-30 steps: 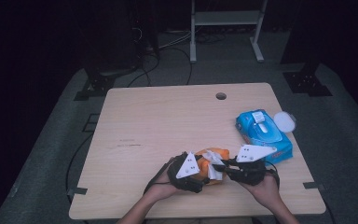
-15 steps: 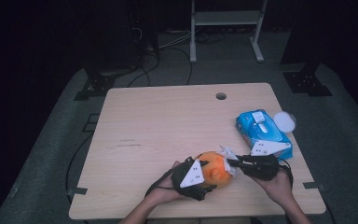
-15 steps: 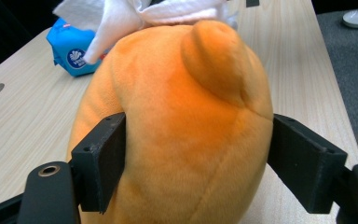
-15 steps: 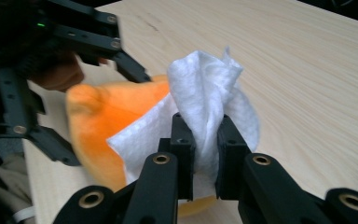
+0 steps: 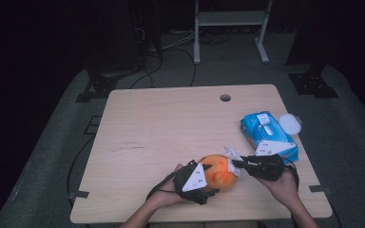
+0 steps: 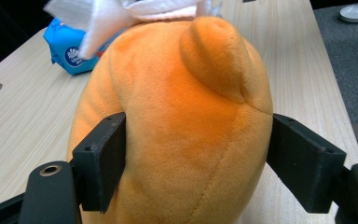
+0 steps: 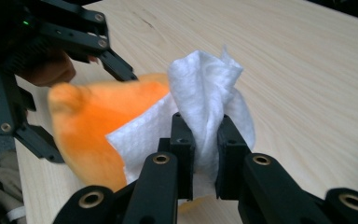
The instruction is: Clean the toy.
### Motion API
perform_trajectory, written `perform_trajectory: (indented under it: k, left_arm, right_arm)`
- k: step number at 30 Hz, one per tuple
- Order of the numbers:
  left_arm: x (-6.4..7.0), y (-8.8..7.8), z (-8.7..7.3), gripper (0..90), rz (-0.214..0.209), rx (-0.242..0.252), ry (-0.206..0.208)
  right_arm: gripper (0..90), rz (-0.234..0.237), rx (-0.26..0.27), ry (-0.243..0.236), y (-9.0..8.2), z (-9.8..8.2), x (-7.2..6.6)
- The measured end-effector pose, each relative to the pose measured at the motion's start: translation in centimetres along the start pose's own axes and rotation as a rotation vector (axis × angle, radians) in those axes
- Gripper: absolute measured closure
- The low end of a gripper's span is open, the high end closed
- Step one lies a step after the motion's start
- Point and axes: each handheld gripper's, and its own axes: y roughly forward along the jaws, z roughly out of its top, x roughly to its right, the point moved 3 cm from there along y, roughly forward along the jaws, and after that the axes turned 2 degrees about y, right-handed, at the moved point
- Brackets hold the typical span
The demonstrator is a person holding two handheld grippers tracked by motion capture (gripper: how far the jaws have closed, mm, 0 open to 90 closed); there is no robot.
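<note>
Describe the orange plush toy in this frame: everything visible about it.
The orange plush toy is rounded, short-piled fabric with stitched seams and a small ear-like bump. It sits near the table's front edge, clamped between the left gripper's fingers. A white wipe, pinched by the right gripper, lies against it.

Orange plush toy (image 6: 177,126), white wipe (image 7: 205,107), blue pack (image 5: 266,135)

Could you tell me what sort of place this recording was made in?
Probably a lab or studio recording station, not a home. A bare wooden table with a cable hole stands on grey carpet in a dark room, with loose cables and metal stand legs behind it.
</note>
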Motion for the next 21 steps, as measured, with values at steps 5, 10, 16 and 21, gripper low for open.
perform_trajectory:
  k: [5, 10, 16, 21]
  left_arm:
    - [-0.5, 0.4, 0.3, 17.6, 0.036, 0.019, -0.078]
    - [-0.8, 0.4, 0.1, 20.5, 0.055, 0.029, -0.105]
    - [-2.2, -0.3, -0.5, 26.6, 0.035, 0.068, -0.228]
    - [-3.5, -0.9, -1.3, 24.0, 0.019, 0.108, -0.327]
  right_arm:
    - [79.7, -0.009, -0.001, 0.003, 0.1, -0.1, -0.1]
    - [79.7, 0.092, 0.039, -0.041, 0.7, 1.3, -2.8]
    - [79.7, 0.083, 0.050, -0.059, 0.9, 1.7, -3.0]
    - [79.7, 0.014, 0.001, 0.016, 1.0, -0.2, 0.0]
